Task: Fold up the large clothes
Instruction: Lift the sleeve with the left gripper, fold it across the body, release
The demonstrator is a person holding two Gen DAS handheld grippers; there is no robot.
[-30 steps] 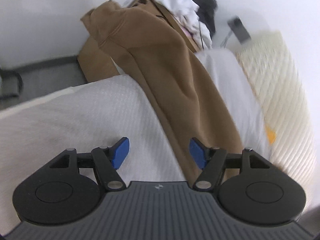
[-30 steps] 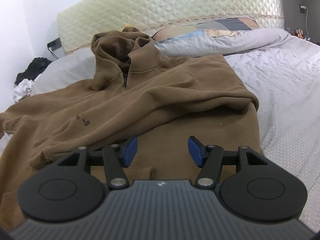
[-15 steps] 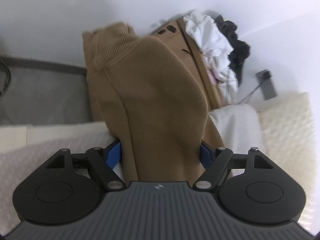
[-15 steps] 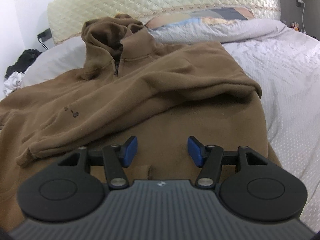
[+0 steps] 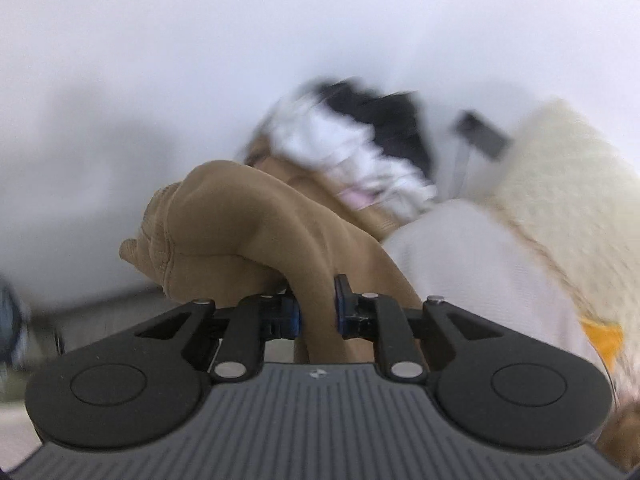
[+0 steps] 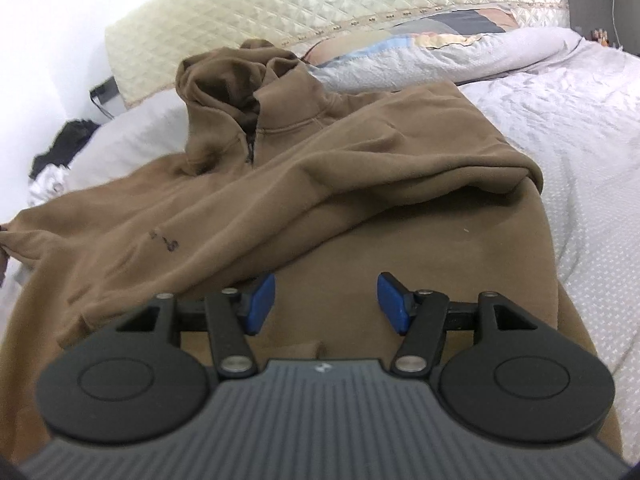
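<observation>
Left gripper (image 5: 316, 312) clamped on hoodie sleeve (image 5: 248, 232)

Quilted cream headboard (image 6: 304, 4) behind patchwork pillow (image 6: 440, 46); white textured bedspread (image 6: 580, 128); heap of black and white clothes (image 5: 360, 148) by white wall (image 5: 200, 40).

A soft, matt brown fleece hoodie (image 6: 360, 168) is seen, its cuff (image 5: 160, 236) ribbed. The headboard (image 6: 304, 4), at twelve o'clock of it, is covered in cream quilted cloth with a faint sheen. The bedspread (image 6: 560, 128), at three o'clock, is woven white cloth, finely textured. Matt black plastic, blue pads (image 6: 264, 302) and bright metal pins are shown on the right gripper (image 6: 326, 302).
</observation>
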